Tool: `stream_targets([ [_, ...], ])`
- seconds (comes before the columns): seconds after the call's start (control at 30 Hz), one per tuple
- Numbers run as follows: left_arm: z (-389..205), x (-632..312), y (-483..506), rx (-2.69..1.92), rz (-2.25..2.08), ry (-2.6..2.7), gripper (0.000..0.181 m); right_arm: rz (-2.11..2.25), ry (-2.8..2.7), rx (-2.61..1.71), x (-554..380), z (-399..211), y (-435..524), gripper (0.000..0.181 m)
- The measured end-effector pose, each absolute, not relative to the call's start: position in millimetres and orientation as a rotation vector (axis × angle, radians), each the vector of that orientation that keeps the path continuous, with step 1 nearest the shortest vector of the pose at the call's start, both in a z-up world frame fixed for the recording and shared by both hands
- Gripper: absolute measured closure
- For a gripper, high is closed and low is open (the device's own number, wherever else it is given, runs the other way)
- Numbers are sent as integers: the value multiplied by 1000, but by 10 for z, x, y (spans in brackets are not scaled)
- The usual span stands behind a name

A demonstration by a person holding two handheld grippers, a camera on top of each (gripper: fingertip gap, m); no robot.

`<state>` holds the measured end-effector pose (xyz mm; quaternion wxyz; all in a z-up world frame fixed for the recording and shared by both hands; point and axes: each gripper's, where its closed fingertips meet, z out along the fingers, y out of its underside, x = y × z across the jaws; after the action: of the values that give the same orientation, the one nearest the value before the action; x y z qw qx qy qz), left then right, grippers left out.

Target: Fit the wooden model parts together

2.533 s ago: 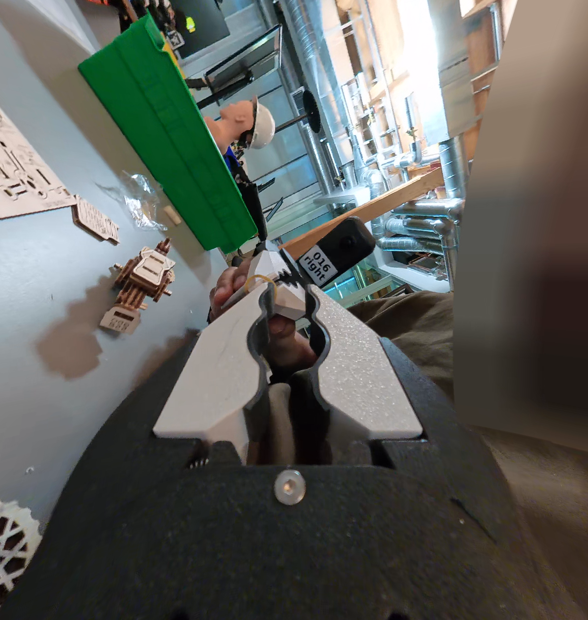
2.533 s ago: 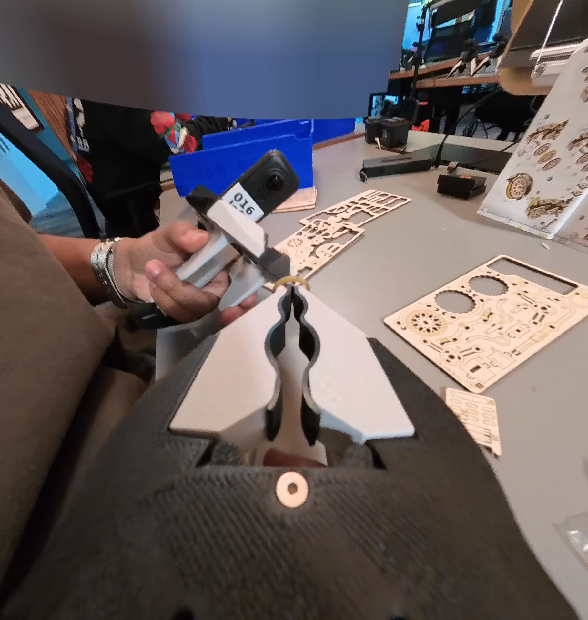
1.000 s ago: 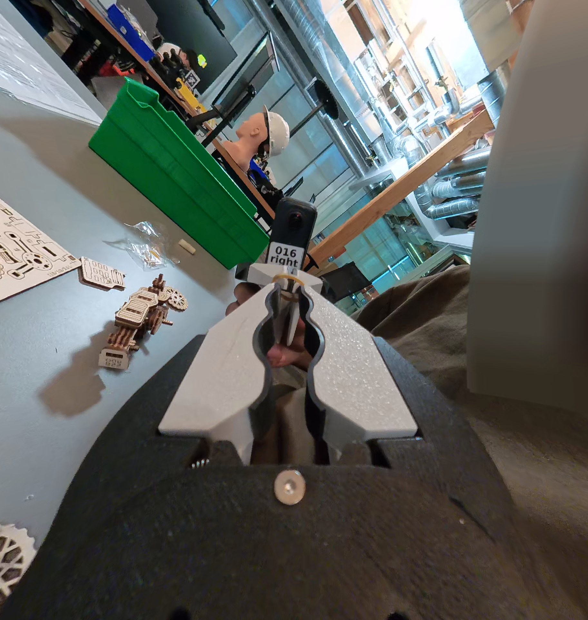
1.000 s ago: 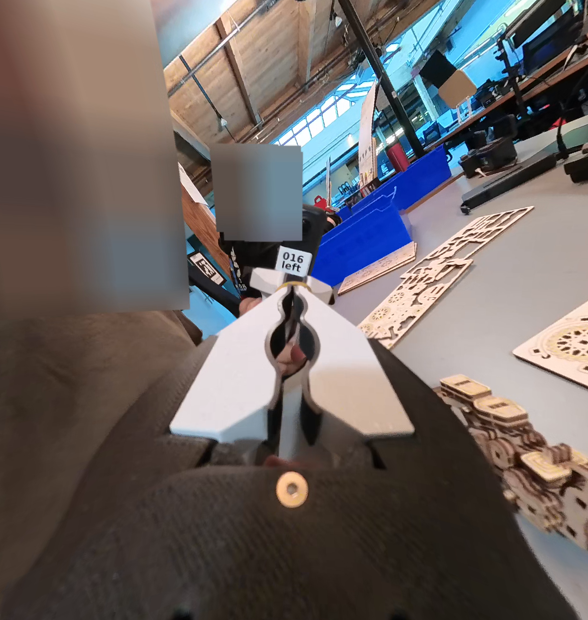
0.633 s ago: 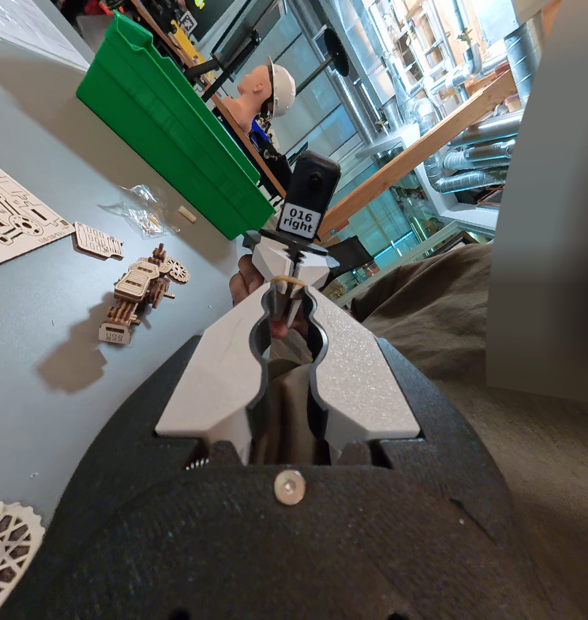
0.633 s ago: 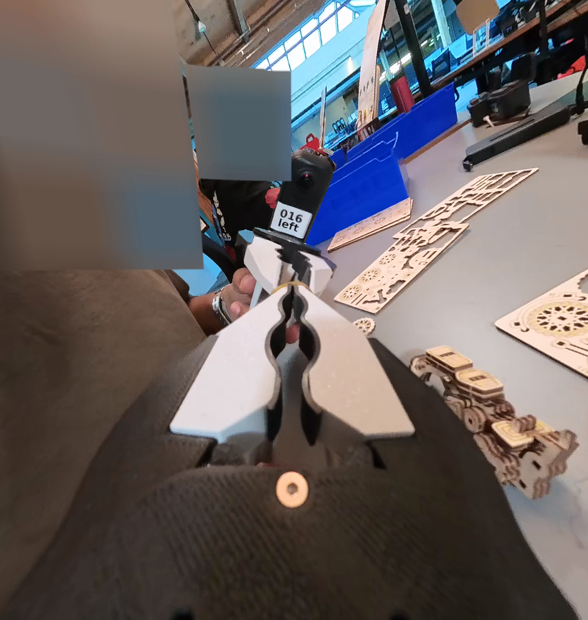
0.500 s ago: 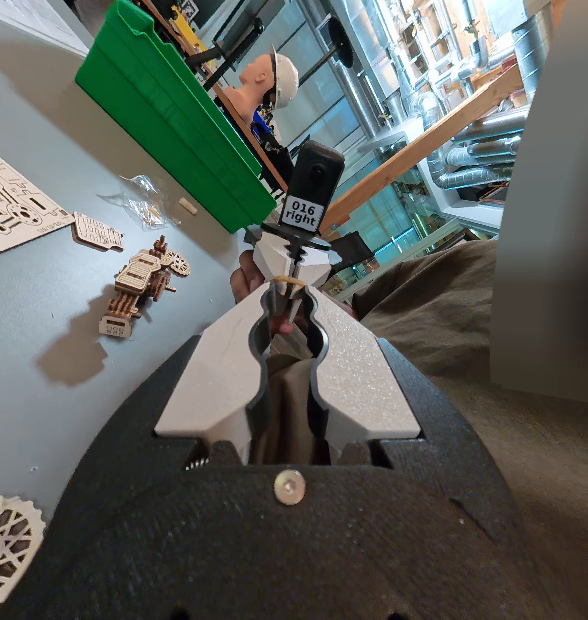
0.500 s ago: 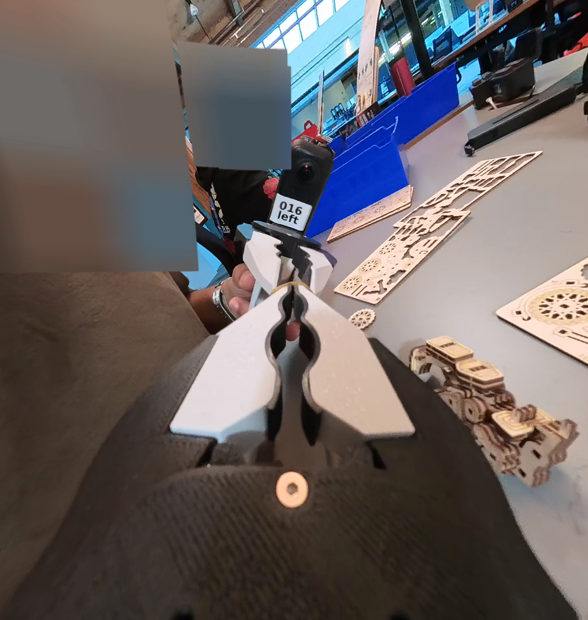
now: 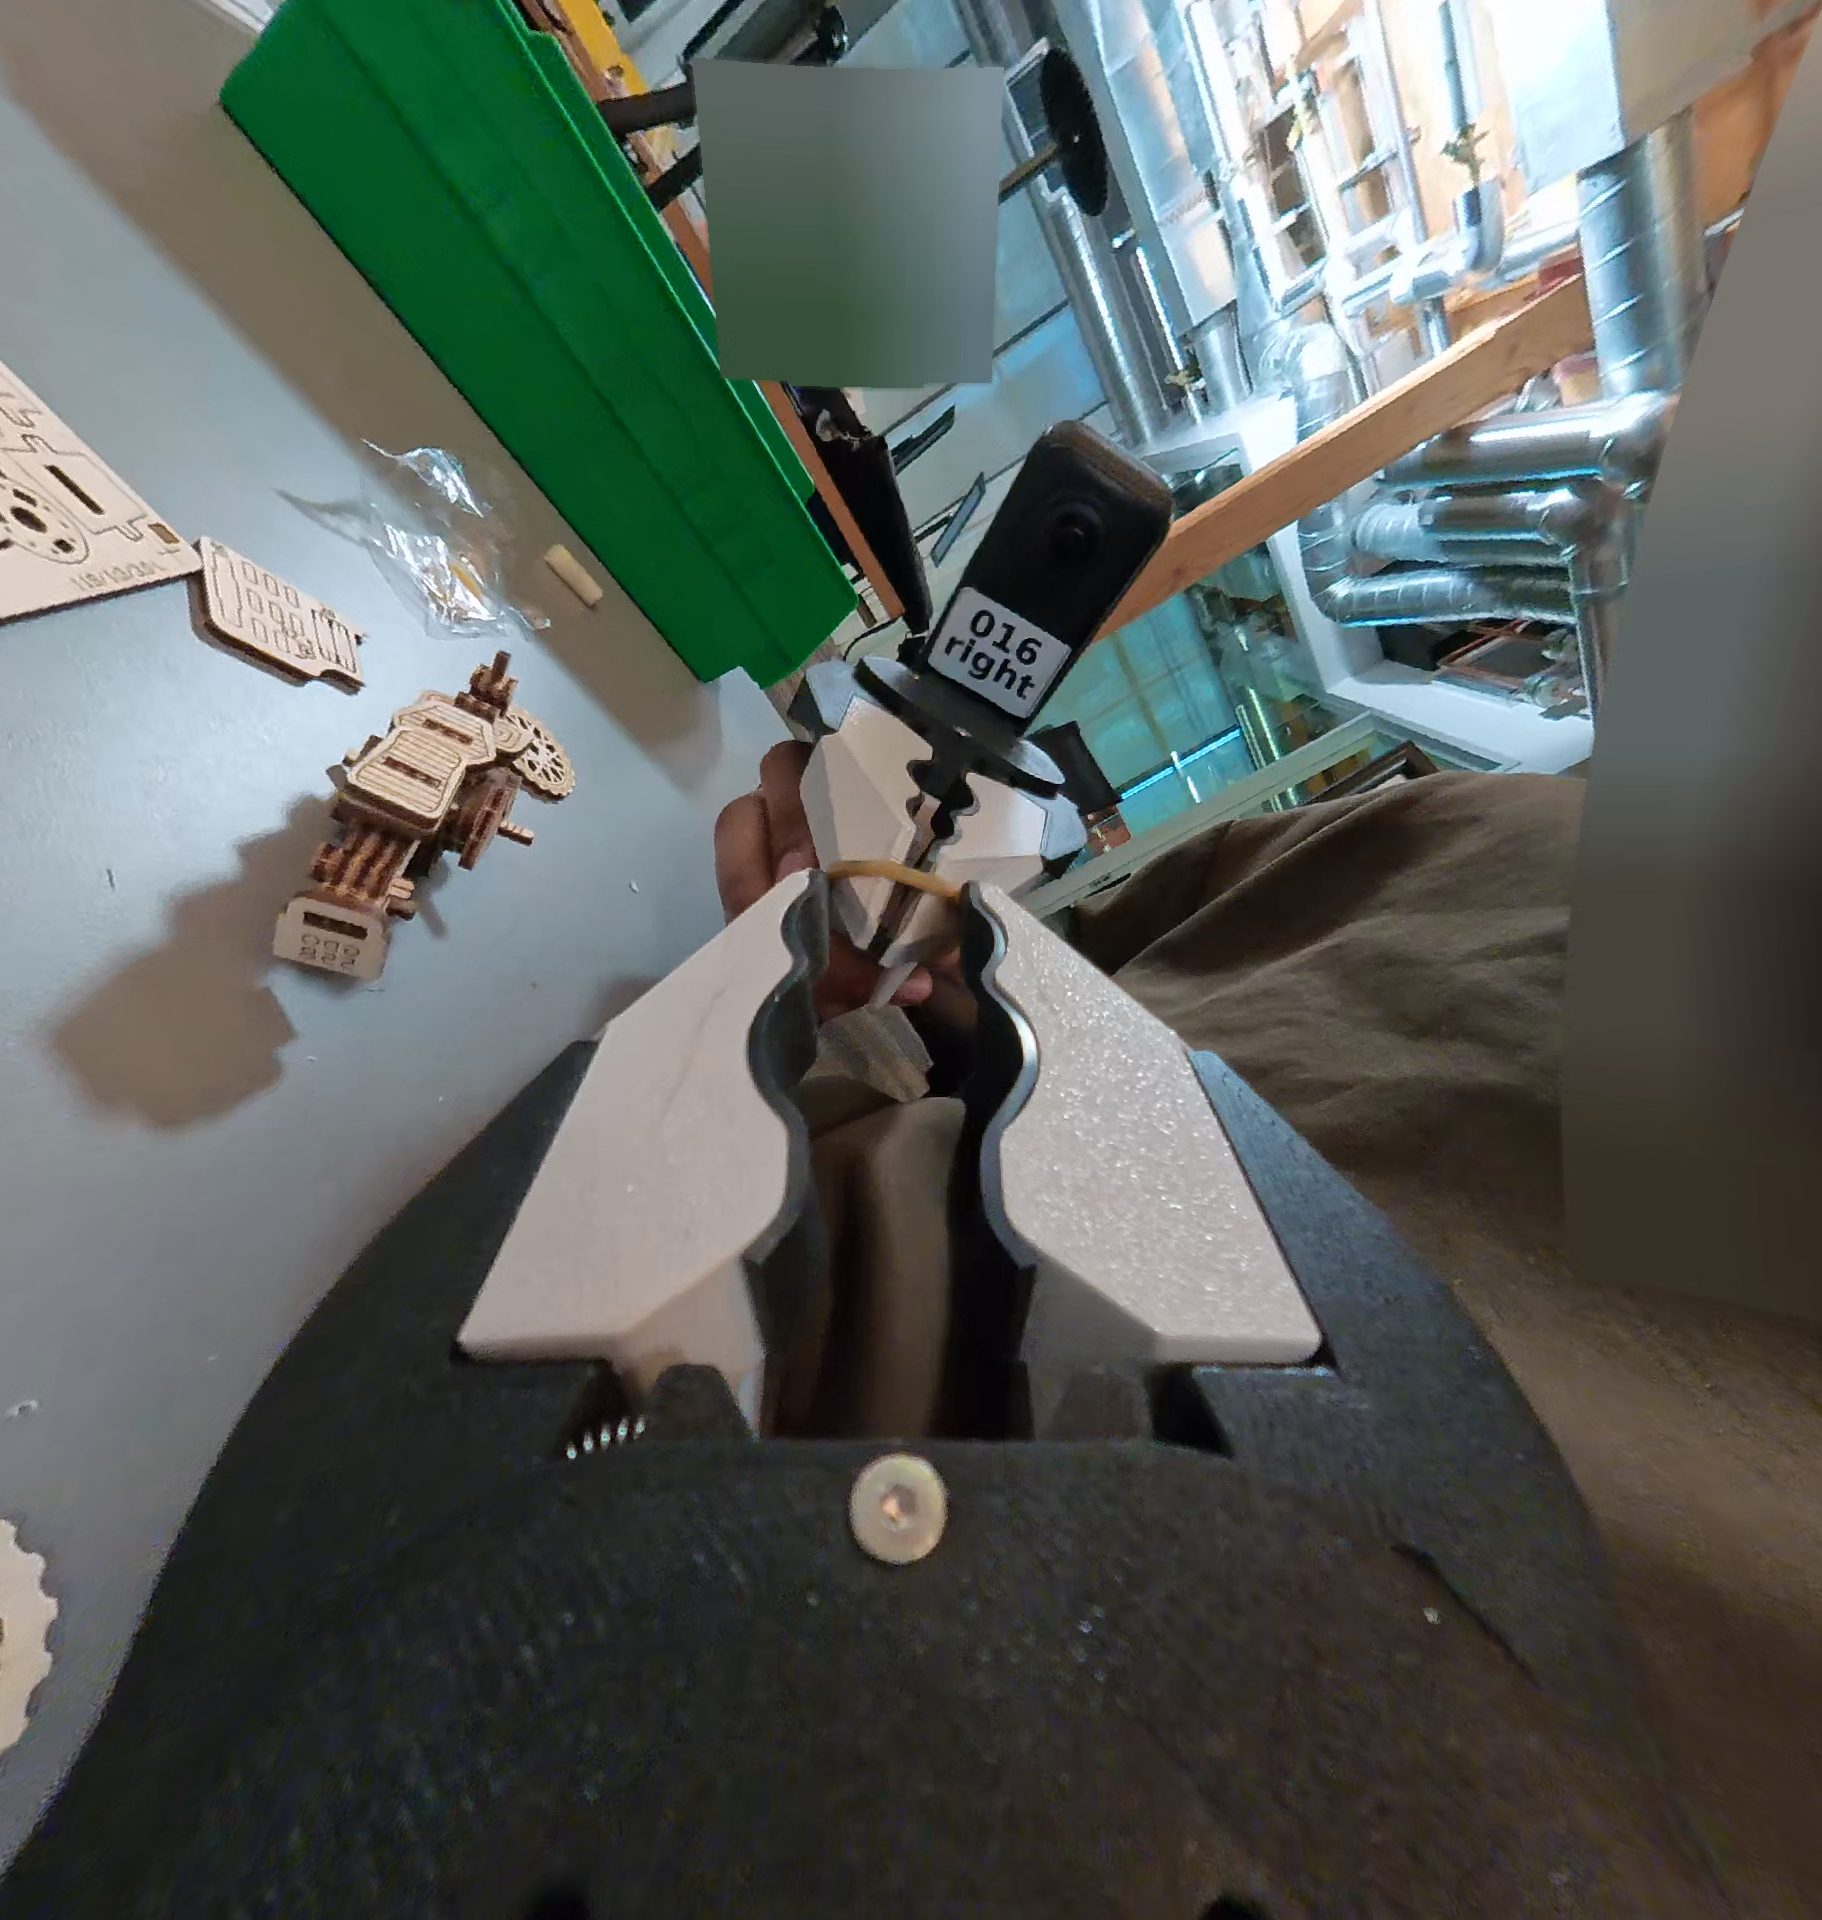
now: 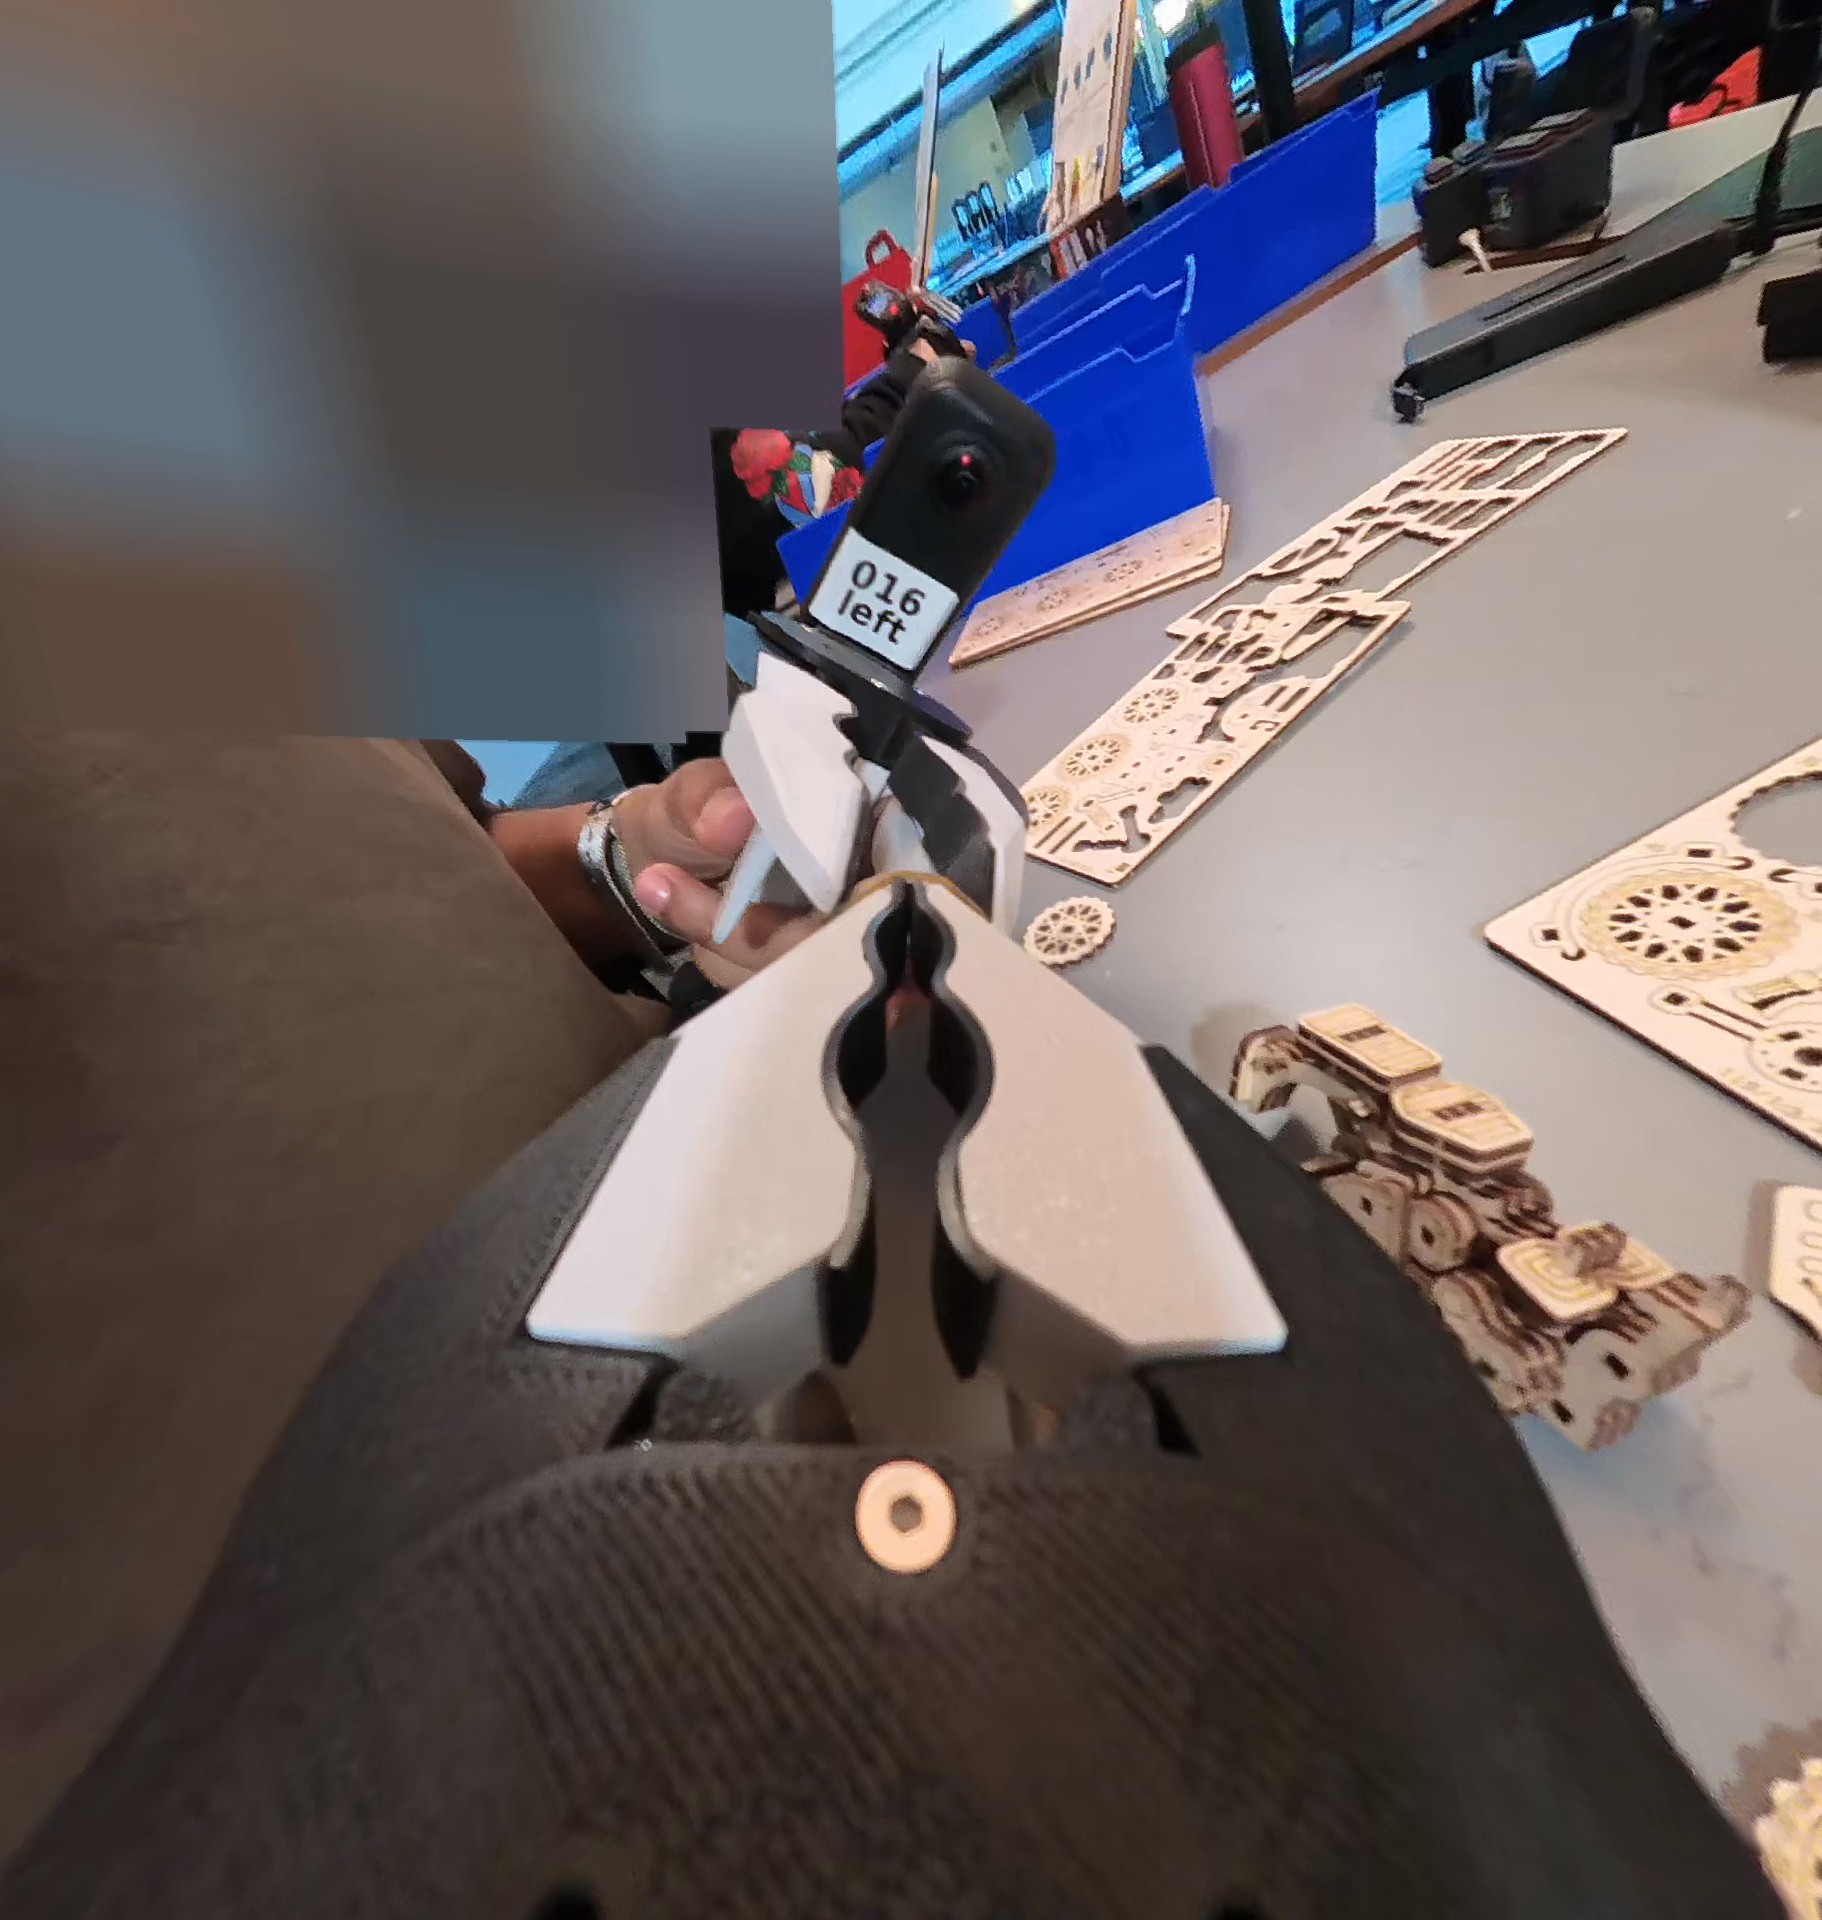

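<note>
Above the lap, the left gripper point(image 9: 891, 914) has jaws apart, stretching a rubber band point(image 9: 891, 871); the right gripper point(image 10: 905, 902) has jaws together on it. It may snap free. The model point(image 10: 1458, 1195) waits on the surface point(image 10: 1406, 831), sheets point(image 10: 1250, 665) beyond, nothing blocking

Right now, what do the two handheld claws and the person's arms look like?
Both match: the left claw and right claw have pale grey wedge fingers with wavy dark inner edges on a textured black body with one central screw. Each carries a black camera with a white sticker. A thin tan rubber band spans the left tips. The person wears brown sleeves and a silver wristband.
</note>
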<state>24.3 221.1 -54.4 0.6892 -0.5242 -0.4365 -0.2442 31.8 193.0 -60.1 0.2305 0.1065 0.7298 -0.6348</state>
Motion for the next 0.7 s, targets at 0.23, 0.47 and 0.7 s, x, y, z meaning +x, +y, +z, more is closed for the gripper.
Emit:
stream_targets([
  [0.23, -583, 288, 2338, -1208, -546, -971, 153, -1747, 2069, 182, 526, -643, 1812, 181],
  [0.47, -441, 210, 2222, -1117, -536, -942, 130, -1859, 2016, 184, 454, -538, 1804, 181],
  [0.7, -382, 60, 1917, -1017, -475, -959, 135, -1985, 1858, 316, 177, -344, 1959, 181],
])
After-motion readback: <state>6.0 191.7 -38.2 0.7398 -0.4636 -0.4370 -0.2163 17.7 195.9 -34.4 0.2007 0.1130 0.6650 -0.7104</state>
